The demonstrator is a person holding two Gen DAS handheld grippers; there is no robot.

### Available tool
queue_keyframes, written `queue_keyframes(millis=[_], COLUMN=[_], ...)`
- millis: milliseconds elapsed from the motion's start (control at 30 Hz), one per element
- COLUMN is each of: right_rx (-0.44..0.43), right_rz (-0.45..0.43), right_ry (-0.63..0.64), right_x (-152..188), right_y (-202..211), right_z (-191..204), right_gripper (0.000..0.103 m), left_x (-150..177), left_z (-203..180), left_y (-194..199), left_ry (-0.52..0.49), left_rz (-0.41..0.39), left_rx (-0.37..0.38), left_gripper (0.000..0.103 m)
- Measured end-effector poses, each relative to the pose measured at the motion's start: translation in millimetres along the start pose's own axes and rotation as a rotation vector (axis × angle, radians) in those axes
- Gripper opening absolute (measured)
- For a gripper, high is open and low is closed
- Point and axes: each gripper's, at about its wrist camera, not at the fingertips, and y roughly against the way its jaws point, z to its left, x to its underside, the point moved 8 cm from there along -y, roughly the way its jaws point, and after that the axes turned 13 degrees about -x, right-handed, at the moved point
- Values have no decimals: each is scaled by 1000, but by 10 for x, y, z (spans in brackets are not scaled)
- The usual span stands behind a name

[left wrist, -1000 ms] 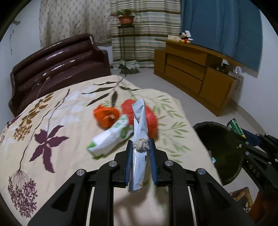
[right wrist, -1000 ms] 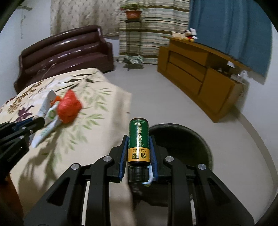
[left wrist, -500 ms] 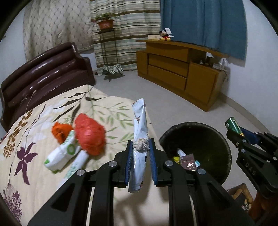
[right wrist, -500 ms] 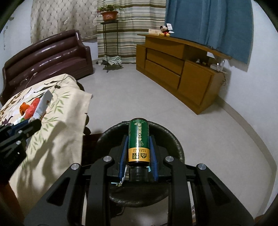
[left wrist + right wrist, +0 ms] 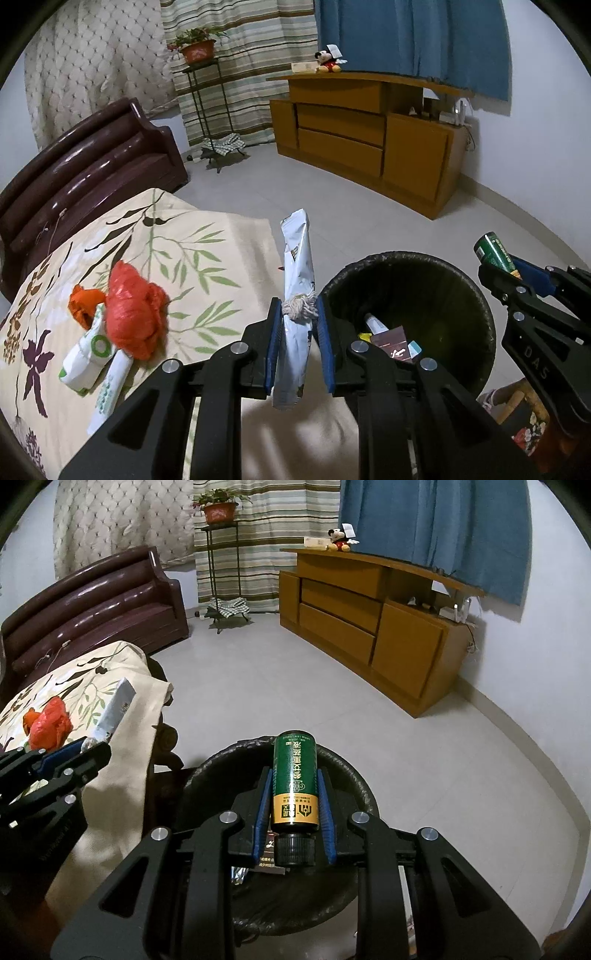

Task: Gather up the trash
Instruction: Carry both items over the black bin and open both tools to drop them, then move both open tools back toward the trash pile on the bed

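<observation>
Tongs on the left [image 5: 298, 325] clamp a silver wrapper [image 5: 295, 280] at frame centre — right tongs [image 5: 294, 794] grip a green bottle [image 5: 294, 779] above the black bin [image 5: 354, 775].

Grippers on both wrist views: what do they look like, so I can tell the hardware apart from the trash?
Both match: the left gripper and right gripper are matte black angular frames with triangular cut-outs, silver round bolt heads at the pivots, and blue ribbed pads lining the inner faces of the fingers. Seen from the left wrist, the right gripper's side bears pale embossed letters. No cables, sleeves or hands show.
</observation>
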Motion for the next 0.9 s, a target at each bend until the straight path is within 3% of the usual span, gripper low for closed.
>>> queue_keyframes(millis=[100, 133, 167, 600, 700, 900], right_rx=[1, 2, 3, 5, 3, -19], right_rz=[0, 0, -1, -16, -21, -23], right_ry=[-6, -9, -13, -26, -23, -12], right_x=[-4, -2, 3, 8, 2, -20], right_y=[-32, -34, -36, 37, 58, 90], right_z=[-38, -47, -63, -63, -20, 124], right_gripper=[27, 30, 32, 36, 41, 43], left_x=[8, 8, 8, 16, 33, 95], left_z=[-29, -30, -26, 84, 172, 448], left_y=[-25, -36, -31, 58, 88, 151], left_ry=[-10, -9, -5, 31, 42, 73], left_rz=[9, 14, 12, 2, 1, 1], left_rx=[-2, -4, -3, -12, -16, -40], left_gripper=[29, 42, 47, 52, 52, 52])
